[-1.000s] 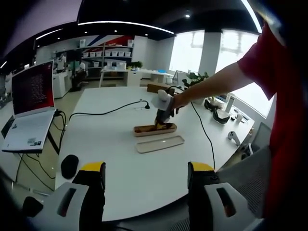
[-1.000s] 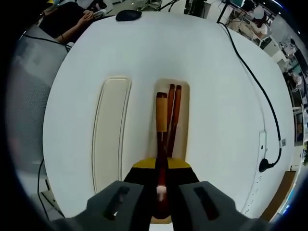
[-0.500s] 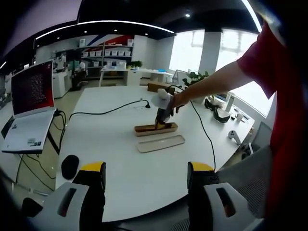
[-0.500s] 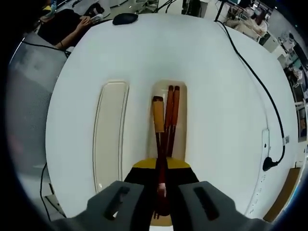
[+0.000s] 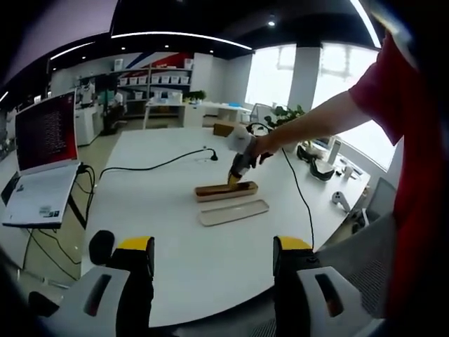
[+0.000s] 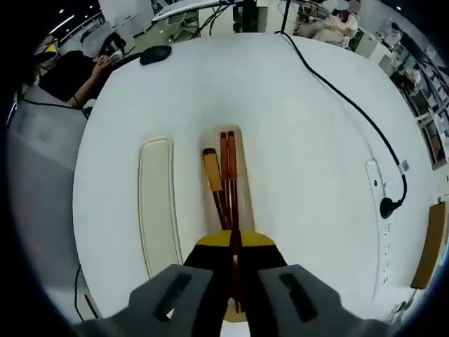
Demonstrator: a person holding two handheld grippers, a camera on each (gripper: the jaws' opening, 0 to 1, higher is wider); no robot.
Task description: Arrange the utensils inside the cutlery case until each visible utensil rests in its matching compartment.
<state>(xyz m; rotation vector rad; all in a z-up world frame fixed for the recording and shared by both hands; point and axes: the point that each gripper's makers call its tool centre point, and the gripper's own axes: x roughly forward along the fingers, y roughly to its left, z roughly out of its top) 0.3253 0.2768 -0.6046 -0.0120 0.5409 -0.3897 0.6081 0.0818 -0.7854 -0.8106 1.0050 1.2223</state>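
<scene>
The right gripper (image 6: 235, 263) is closed on the chopsticks (image 6: 229, 165), which lie ahead in the case (image 6: 242, 151). A spoon (image 6: 212, 175) lies left of them, the lid (image 6: 156, 200) further left. The left gripper (image 5: 212, 263) is wide open, holding nothing, far behind.

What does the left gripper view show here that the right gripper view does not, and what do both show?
Left gripper view alone: a laptop, the left gripper with jaws apart over bare table, and the person's arm reaching to the case. Right gripper view alone: the utensils lying lengthwise in the case, one of them clamped in the right gripper. Both: the white table, the case, the lid beside it, a black cable and a mouse.
</scene>
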